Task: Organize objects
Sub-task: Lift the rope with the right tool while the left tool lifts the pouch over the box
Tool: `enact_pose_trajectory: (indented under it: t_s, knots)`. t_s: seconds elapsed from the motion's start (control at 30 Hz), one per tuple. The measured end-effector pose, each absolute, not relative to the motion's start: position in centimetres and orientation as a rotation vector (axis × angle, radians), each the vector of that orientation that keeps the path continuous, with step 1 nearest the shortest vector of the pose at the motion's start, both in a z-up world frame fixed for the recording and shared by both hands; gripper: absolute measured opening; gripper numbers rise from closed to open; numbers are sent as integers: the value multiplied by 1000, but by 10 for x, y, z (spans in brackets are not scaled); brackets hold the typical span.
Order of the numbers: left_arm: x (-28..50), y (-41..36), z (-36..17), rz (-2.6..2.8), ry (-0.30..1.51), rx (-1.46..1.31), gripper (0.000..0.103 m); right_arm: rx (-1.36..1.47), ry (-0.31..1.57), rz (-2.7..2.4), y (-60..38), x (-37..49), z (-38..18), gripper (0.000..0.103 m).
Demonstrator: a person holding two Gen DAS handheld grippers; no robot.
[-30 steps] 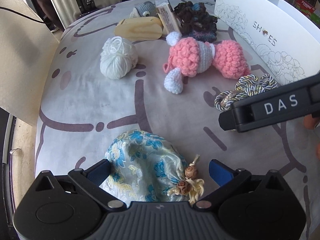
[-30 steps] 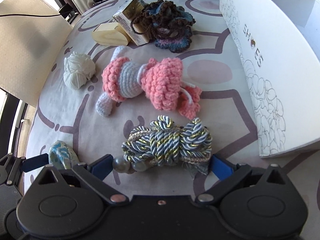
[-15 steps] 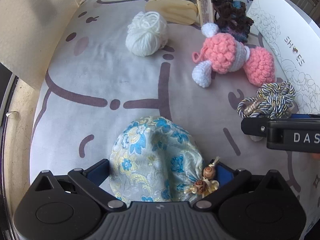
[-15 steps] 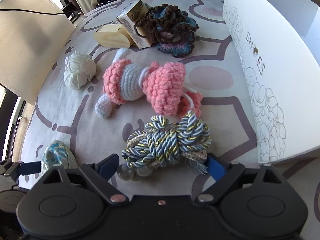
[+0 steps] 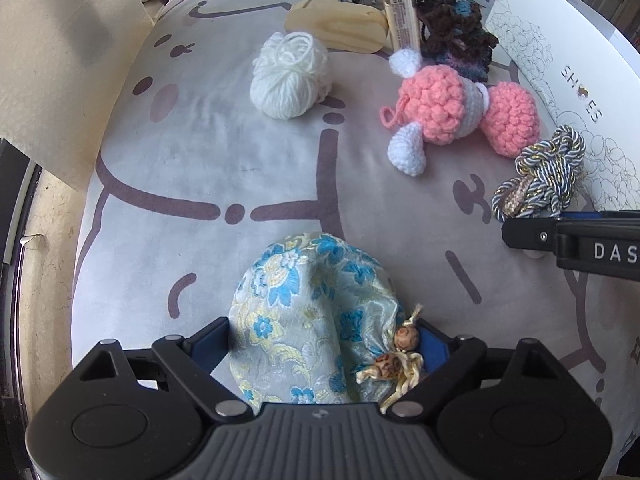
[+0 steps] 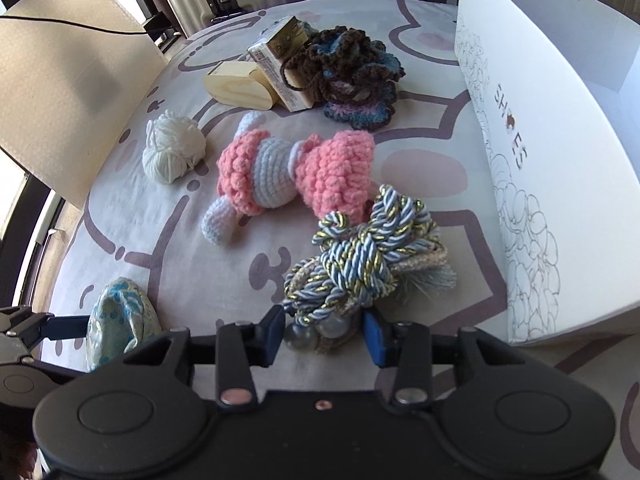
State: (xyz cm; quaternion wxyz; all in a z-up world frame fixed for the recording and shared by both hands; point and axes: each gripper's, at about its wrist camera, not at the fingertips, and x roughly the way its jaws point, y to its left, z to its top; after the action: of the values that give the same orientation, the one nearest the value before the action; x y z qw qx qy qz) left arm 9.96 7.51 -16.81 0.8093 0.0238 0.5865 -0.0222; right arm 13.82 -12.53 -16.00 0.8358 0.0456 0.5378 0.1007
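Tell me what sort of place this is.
Probably a home room: a table under a cartoon-print cloth, craft bits like a white yarn ball and crocheted doll, plus a shoe box.

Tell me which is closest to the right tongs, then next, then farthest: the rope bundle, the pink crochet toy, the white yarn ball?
In the right wrist view:
1. Rope bundle, in the right tongs.
2. Pink crochet toy, just behind it.
3. White yarn ball, farther back, left.

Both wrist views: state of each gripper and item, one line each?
Left gripper: open around the brocade pouch.
Right gripper: shut on the rope bundle.
Brocade pouch: drawstring closed, on the cloth.
Yarn ball: wound, untouched.
Pink crochet doll: lying down.
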Motion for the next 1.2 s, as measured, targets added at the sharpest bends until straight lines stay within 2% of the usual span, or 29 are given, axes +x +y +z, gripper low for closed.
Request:
enact_pose_trajectory:
  t_s: [0.03,0.07,0.17,0.23,0.37,0.47,0.6,0.73,0.77,1.2]
  knots:
    - [99,73,-168,-47,1250,66,94,111,1143,204,-128,139,-159,58]
    - [100,70,-169,-51,1243,87,94,134,1148,188,-131,139,-159,72]
    - [100,64,-171,-57,1227,133,98,215,1149,176,-140,141,-157,74]
    - [101,63,-171,-66,1221,149,99,266,1156,163,-143,145,-158,72]
    - [101,65,-170,-69,1229,133,97,319,1172,127,-144,152,-160,58]
    - [102,68,-171,-62,1243,98,96,371,1176,91,-147,155,-163,57]
    - [103,72,-173,-63,1251,62,96,419,1175,61,-151,158,-164,48]
    - [102,71,-170,-55,1247,60,91,419,1165,74,-153,155,-165,43]
    - [103,72,-169,-52,1247,55,90,406,1163,83,-152,154,-164,37]
    - [97,74,-147,-27,1217,28,86,224,1118,187,-144,129,-139,37]
